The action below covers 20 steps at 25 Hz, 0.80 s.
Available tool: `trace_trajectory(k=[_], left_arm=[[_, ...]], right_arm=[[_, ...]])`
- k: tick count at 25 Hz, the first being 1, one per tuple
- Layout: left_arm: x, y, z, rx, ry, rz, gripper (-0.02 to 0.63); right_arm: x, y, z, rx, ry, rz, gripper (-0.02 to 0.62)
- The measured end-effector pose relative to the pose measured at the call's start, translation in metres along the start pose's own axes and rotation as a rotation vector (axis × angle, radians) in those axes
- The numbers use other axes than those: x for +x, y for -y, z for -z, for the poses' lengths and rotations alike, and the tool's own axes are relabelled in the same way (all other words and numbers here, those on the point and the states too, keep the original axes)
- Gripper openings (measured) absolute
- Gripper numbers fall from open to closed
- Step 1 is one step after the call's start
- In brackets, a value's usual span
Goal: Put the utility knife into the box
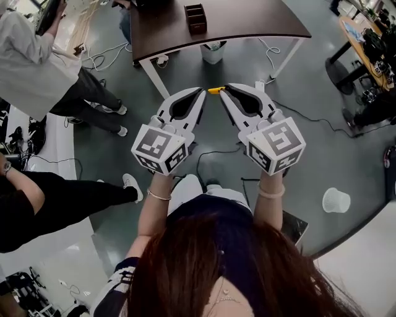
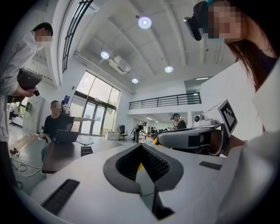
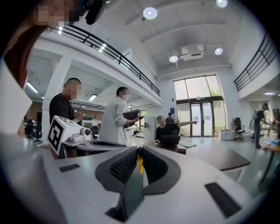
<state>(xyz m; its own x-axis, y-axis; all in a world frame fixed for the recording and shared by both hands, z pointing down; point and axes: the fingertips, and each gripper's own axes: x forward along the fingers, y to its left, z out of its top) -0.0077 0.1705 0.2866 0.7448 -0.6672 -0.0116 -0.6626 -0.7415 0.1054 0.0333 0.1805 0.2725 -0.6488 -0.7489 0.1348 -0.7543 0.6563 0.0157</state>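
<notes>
Right claw: the right gripper (image 1: 224,88) is raised in front of the person, well short of the box. Its jaws are drawn in narrow on a yellow strip, the utility knife (image 1: 215,90).
Left claw: the left gripper (image 1: 202,91) is level with the right one, and their tips almost meet. Its jaws are also pulled narrow, with a sliver of the same yellow in the gap. It appears to pinch the knife's other end, though the head view shows the yellow sitting more on the right gripper's side.
Knife: it is held in the air between the two tips, on the near side of the box and well apart from it. Only a short stretch shows, so its full length is unclear.
Long axis: the visible part runs crosswise, from one tip to the other, across the line that leads to the box.
Table: the brown table (image 1: 247,18) carries the box near its middle, with open floor between it and the person.
Box: the dark box (image 1: 195,18), with open compartments on top, lies straight ahead of the tips and beyond them. Its longer side points away from the person.
Nearer hand: neither, as both tips sit about equally far from the box.
Coming move: carry the knife forward over the table edge, probably turning it to suit a compartment.
</notes>
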Motion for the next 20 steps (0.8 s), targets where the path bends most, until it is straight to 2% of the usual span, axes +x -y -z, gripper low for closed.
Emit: trace_trajectory(k=[8,20], left_arm=[[0.035,-0.028,0.002,0.002,-0.015,-0.026,-0.008],[0.105,-0.139,-0.006,0.018,-0.029,0.013,-0.008]], right_arm=[[0.031,0.033,0.002,0.008,-0.001,-0.026,0.049],[0.140,0.100,-0.011,0.001,-0.019,0.024,0.049]])
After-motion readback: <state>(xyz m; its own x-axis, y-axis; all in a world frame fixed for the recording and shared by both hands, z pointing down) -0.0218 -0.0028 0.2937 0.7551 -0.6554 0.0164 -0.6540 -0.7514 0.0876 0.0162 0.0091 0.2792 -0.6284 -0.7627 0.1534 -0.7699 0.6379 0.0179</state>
